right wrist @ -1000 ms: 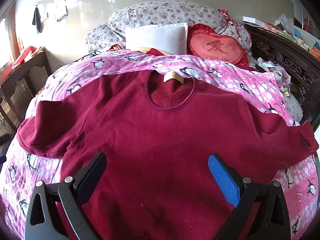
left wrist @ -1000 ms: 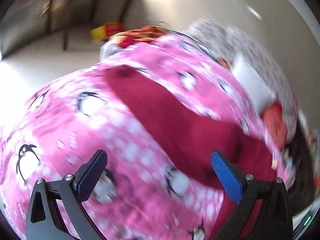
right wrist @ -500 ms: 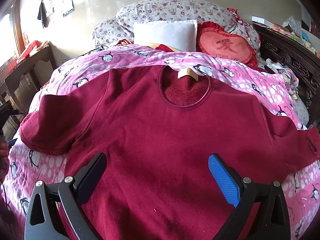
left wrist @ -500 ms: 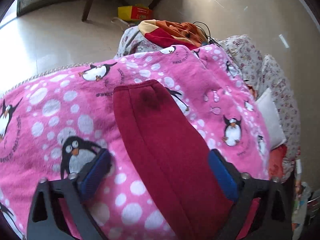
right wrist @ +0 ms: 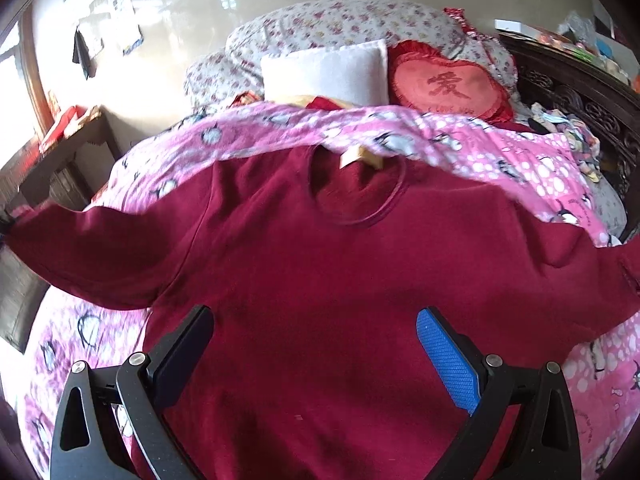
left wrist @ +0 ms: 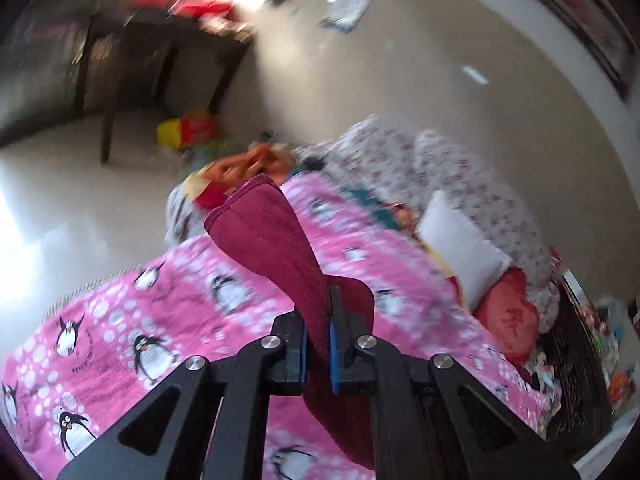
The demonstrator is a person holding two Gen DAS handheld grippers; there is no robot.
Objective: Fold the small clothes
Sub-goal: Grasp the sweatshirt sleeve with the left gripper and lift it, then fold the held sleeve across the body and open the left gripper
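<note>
In the left wrist view, your left gripper stood wide over the sleeve half a second ago; its fingers are now clamped on the dark red sleeve, which rises clear of the pink penguin blanket, cuff end sticking up ahead of the fingers. In the right wrist view, your right gripper has barely moved: fingers spread wide, holding nothing, tilted down over the red sweater. It lies flat on the blanket on the bed, left sleeve now stretched out taut.
</note>
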